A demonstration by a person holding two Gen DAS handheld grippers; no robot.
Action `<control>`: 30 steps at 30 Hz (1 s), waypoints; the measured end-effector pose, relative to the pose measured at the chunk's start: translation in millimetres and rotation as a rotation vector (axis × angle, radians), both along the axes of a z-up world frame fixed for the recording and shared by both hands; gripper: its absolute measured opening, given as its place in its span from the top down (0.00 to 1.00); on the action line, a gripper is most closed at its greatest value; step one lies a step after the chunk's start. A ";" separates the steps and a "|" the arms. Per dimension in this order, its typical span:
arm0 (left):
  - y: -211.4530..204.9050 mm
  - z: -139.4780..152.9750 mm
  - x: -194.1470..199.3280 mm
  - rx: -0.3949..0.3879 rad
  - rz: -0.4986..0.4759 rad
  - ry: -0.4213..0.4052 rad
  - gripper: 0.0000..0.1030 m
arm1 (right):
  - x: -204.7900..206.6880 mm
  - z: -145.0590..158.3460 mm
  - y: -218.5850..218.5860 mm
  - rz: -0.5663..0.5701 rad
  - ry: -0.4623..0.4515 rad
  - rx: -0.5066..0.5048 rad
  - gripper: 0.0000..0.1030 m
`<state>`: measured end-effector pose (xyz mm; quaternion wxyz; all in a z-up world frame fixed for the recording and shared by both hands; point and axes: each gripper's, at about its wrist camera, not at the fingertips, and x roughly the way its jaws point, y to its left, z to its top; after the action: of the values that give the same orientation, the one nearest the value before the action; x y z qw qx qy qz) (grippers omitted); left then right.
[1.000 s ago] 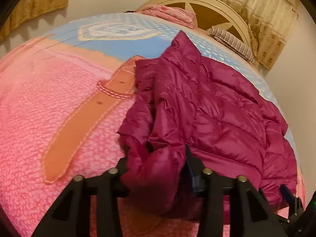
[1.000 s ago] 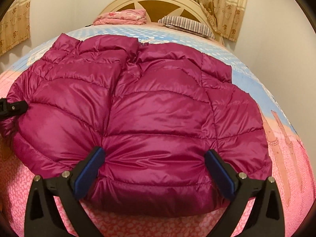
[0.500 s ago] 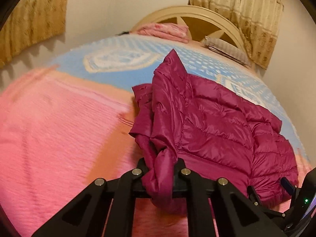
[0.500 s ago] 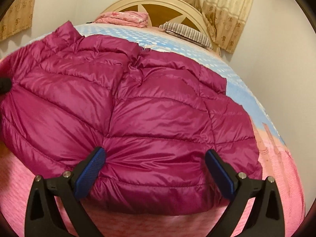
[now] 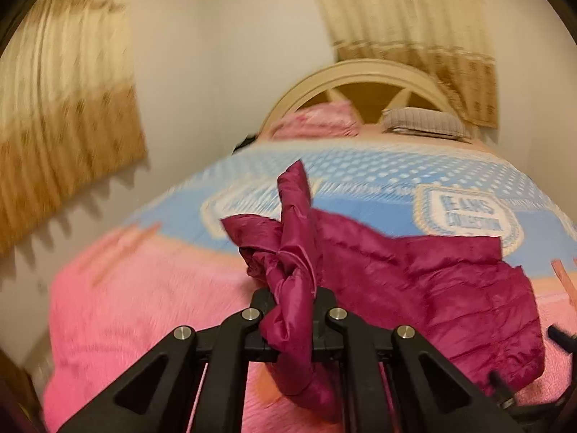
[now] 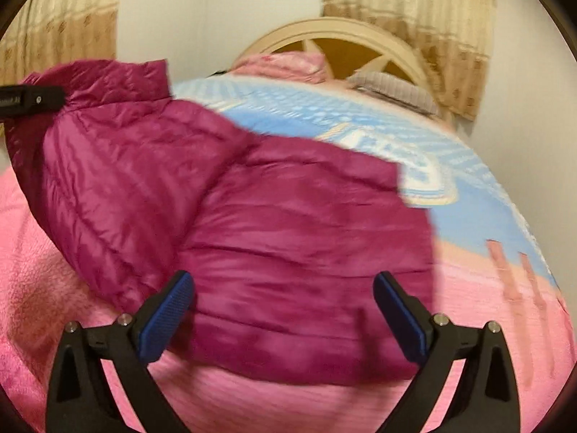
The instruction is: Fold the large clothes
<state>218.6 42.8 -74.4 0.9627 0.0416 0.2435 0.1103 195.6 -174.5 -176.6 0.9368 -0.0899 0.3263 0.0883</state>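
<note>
Left gripper (image 5: pixel 294 319): its jaws are clamped tight on a bunched fold of the magenta puffer jacket (image 6: pixel 274 238); fabric squeezes out above and below the pinch.
Left gripper from the right wrist view (image 6: pixel 32 103): it juts in from the left edge, biting the jacket's raised corner near the collar.
Right gripper (image 6: pixel 285 315): its jaws stand wide apart, the blue pads (image 6: pixel 164 319) clear of the cloth; nothing is held, and the jacket's lower hem lies beyond and between them.
Jacket, position: it lies on the bed cover (image 5: pixel 137 306), over the pink part, its far edge reaching the blue band; the left side is lifted off the cover and hangs from the grip, the rest still rests flat.
Jacket, shape: quilted, crumpled at the pinch; both views are motion-blurred, so whether a sleeve is caught in the fold I cannot tell.
Bed head: a cream arched headboard (image 5: pixel 364 79), with a pink folded blanket (image 5: pixel 317 121) and a striped pillow (image 5: pixel 425 122) just before it.
Walls: beige curtains (image 5: pixel 61 108) hang left and right.
</note>
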 end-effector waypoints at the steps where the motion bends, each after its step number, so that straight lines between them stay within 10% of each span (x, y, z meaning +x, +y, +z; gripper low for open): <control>1: -16.3 3.3 1.0 0.021 -0.026 -0.015 0.93 | 2.6 0.8 -9.9 -0.022 0.003 0.015 0.02; 13: -219.5 -36.9 15.6 0.272 -0.366 -0.006 0.93 | 20.6 -25.5 -224.7 -0.470 0.082 0.046 0.01; 21: -276.2 -118.5 16.1 0.446 -0.462 0.093 0.92 | 19.7 -32.8 -245.8 -0.503 0.115 0.084 0.01; 30: -266.5 -99.3 7.7 0.403 -0.458 0.104 0.85 | 22.3 -45.0 -247.3 -0.504 0.171 0.091 0.01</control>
<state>226.3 -223.6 -173.7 0.9211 0.2913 0.2499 -0.0656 218.0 -421.9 -221.6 0.9014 0.0441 0.4121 -0.1256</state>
